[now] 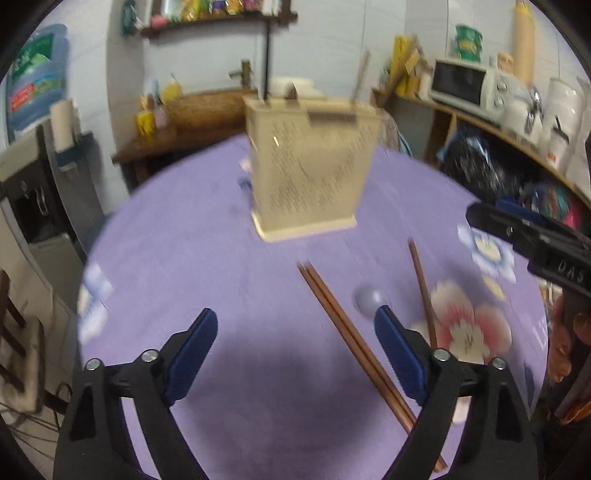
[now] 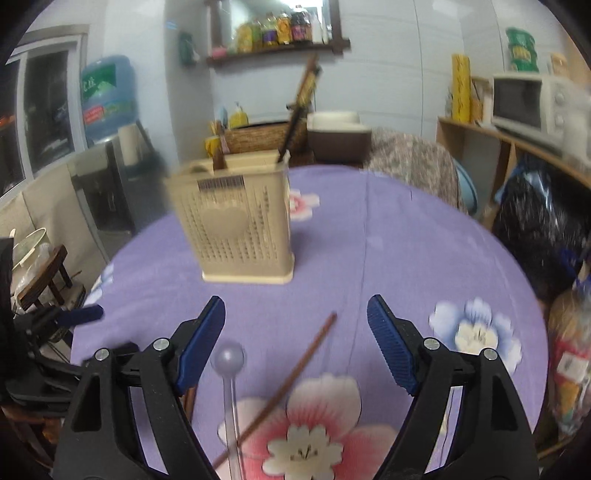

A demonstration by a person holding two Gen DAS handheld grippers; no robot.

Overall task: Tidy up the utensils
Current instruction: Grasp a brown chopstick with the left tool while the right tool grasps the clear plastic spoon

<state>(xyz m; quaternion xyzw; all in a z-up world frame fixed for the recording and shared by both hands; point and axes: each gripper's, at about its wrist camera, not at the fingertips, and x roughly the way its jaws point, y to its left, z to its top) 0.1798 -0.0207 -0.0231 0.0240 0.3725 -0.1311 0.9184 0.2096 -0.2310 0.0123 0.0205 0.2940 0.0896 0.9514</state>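
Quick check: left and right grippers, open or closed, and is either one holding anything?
Left gripper: open, holding nothing; the paired chopsticks lie on the table between its jaws.
Right gripper: open, holding nothing; a single chopstick lies below it.

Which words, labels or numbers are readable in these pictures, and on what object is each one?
"DAS": on the right gripper, raised letters on its black body.
Water jug: label print too blurred to read.
Utensil holder: barcode-like sticker, unreadable.
Shelf bottles: labels too small to read.

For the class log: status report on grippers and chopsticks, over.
Both grippers open, empty. Chopsticks lie loose before the holder. Nothing blocking.
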